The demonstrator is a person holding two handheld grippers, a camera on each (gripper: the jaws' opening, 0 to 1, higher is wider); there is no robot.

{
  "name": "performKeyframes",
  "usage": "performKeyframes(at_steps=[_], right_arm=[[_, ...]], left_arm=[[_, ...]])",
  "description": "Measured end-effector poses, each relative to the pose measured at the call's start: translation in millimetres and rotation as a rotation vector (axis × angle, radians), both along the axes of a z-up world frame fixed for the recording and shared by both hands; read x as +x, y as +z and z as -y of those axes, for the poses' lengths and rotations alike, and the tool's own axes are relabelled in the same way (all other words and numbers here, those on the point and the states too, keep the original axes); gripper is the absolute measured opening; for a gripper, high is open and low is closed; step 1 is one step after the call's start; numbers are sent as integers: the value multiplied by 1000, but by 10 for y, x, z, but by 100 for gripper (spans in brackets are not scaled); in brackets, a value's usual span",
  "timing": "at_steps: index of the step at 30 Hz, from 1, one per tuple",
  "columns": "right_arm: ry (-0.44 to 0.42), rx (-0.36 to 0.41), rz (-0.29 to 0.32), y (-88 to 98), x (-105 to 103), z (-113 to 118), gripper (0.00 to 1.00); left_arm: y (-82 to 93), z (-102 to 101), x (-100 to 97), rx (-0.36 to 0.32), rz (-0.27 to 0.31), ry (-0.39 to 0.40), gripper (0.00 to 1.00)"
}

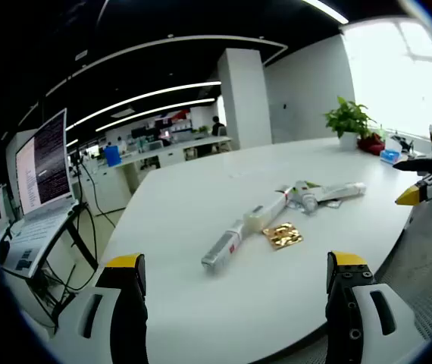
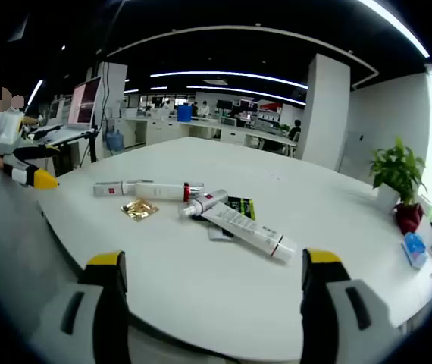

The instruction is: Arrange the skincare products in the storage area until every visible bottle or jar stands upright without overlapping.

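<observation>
I have pulled up at the edge of the big white tabletop (image 2: 201, 288) because everything I must sort lies out toward its middle, well apart from me. Both of my tongs are held off the surface, the left tongs (image 1: 235, 277) with jaws wide apart and nothing between them, the right tongs (image 2: 212, 273) likewise spread and empty; I judge that suits a first approach, since no tube has been chosen yet.

The skincare products lie flat in a loose line. A long white tube (image 2: 250, 229) rests across a dark flat packet (image 2: 240, 205), so that pair overlaps and will want separating first. A shorter tube with a red band (image 2: 205, 203) lies angled beside them, its end near a pale tube (image 2: 151, 189) stretched toward the left. Nothing stands upright yet.

Smallest, a gold foil sachet (image 2: 139, 209) sits just beside the pale tube, too flat to stand, I think.
</observation>
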State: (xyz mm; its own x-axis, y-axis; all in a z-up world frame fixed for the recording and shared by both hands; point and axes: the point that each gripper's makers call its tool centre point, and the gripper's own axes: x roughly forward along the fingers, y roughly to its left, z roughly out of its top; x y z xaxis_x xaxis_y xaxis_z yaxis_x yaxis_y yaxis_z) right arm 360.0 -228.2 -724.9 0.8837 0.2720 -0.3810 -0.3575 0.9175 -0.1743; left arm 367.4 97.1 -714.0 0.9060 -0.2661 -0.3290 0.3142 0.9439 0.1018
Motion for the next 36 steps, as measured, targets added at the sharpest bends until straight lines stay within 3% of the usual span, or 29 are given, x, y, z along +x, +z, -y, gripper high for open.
performKeyframes(at_steps=[36], right_arm=[[-10,-10,-13,-20,-5,22,99]], left_arm=[[-6,4,-4,2,-5,-4,97]])
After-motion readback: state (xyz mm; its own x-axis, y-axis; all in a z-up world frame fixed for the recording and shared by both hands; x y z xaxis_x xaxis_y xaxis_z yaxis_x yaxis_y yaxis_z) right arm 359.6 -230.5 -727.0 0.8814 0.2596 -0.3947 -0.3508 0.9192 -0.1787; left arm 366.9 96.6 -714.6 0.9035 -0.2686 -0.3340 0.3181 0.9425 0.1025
